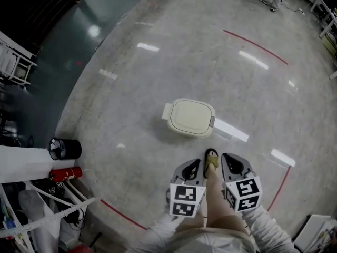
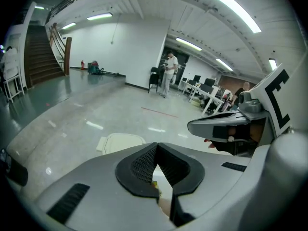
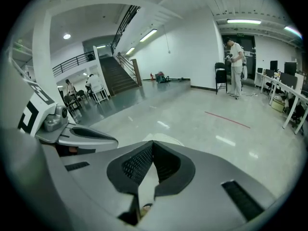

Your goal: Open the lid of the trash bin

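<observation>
Trash bin (image 1: pixel 190 117): cream, lid down, frame centre, bare floor (image 1: pixel 158 73) on every side. Left tongs (image 1: pixel 192 165) and right tongs (image 1: pixel 230 160): lower centre, both pressed together, empty, near bin but apart. Head view alone shows: red fire extinguisher (image 1: pixel 66 174), lower left.

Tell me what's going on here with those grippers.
A person stands holding the left gripper and the right gripper low and close in, both with jaws closed on nothing. The cream trash bin sits shut on the floor just ahead, and neither gripper touches it. Opening it has not begun.
</observation>
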`<state>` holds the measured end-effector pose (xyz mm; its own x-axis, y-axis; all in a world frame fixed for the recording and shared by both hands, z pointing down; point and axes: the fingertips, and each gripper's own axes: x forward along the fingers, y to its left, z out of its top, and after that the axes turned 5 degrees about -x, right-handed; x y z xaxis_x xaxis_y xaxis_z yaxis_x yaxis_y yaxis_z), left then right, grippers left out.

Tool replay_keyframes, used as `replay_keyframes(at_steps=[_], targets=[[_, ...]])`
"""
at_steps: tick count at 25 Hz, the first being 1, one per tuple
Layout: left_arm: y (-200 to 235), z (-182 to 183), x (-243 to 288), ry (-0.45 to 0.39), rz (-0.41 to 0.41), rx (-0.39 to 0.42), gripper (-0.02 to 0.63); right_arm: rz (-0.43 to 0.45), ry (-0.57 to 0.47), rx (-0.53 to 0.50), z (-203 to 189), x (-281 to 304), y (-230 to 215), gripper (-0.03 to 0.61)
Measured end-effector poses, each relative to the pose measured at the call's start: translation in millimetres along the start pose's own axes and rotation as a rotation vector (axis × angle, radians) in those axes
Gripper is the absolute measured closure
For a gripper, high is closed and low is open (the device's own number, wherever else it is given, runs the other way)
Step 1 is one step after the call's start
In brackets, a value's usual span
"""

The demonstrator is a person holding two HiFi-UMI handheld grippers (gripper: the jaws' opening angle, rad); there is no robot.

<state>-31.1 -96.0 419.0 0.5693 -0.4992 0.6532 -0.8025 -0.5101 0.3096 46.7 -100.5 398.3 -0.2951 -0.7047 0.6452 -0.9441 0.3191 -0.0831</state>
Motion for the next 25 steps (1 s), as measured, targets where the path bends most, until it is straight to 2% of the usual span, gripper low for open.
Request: replay_keyframes(at_steps=[7, 18, 25], targets=[[16, -37, 50, 0.060, 0.022, -0.044, 0.609, 0.011, 0.052, 0.037, -34, 55, -26, 0.583], [49, -99, 132, 0.134, 0.050, -0.115, 0.609, 0.014, 0.100, 0.033, -81, 147, -62, 0.583], [70, -132, 183, 0.175, 0.080, -0.157, 0.609, -0.015, 0.137, 0.039, -117, 206, -90, 0.584]])
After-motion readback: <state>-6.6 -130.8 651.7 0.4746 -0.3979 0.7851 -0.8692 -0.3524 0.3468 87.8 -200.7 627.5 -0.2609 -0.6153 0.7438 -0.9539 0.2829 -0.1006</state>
